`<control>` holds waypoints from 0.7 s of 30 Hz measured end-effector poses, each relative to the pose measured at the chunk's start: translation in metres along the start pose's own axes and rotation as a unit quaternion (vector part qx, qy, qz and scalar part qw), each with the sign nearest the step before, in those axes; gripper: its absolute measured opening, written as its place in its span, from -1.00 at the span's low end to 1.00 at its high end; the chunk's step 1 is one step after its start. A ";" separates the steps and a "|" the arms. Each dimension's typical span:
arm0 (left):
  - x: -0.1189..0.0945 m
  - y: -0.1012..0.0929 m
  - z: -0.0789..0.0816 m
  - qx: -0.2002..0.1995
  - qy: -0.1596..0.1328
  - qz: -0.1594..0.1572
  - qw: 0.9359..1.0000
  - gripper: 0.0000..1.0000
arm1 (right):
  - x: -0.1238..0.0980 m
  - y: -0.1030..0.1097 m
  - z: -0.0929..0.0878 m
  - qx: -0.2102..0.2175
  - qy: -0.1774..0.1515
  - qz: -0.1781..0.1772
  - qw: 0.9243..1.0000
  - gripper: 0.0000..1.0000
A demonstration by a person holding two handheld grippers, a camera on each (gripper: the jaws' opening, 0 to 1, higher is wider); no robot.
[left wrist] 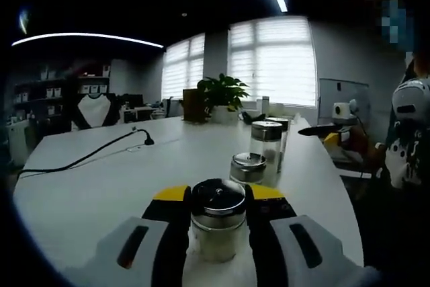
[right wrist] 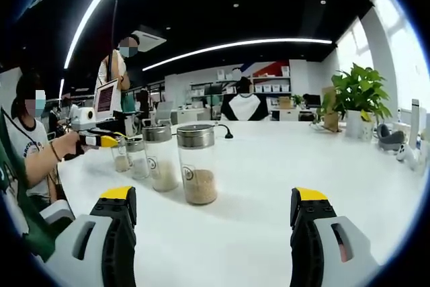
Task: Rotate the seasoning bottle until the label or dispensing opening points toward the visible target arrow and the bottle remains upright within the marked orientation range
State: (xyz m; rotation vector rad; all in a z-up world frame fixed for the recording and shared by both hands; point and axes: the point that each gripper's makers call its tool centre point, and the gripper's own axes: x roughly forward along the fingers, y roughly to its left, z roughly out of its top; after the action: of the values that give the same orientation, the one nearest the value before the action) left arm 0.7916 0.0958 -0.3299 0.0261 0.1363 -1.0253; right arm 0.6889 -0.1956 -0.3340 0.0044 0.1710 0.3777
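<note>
L gripper clamps bottle; R gripper jaws wide, empty. Risk: twisting off-axis tips it, knocks nearby jars

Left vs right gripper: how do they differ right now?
The left gripper is shut on a small jar; the right gripper is open, holding nothing. The left one's jar sits between its jaws; the right one's nearest bottle stands ahead, untouched. Both have yellow-tipped black jaws over the white table.

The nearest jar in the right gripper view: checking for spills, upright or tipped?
Upright: the jar stands on the table, lid on top, seasoning settled at its bottom.
</note>
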 end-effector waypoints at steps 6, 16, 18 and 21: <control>0.001 0.003 0.001 -0.002 -0.005 0.040 0.999 -0.33 | 0.000 0.000 0.001 -0.001 0.000 0.000 1.000 0.95; 0.000 0.008 0.001 -0.018 -0.006 0.105 0.994 -0.33 | -0.001 -0.003 0.001 0.001 -0.001 -0.004 1.000 0.95; -0.001 0.009 0.001 -0.019 -0.008 0.117 0.993 -0.33 | -0.001 -0.003 0.000 0.001 -0.001 -0.004 1.000 0.95; -0.001 0.011 0.001 -0.024 -0.012 0.130 0.991 -0.33 | -0.001 -0.003 0.000 0.002 -0.002 -0.004 1.000 0.95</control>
State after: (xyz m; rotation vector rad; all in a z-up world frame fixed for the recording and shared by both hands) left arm 0.8003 0.1022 -0.3296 -0.0117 0.1324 -0.7623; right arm 0.6895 -0.1990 -0.3337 0.0091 0.1671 0.3691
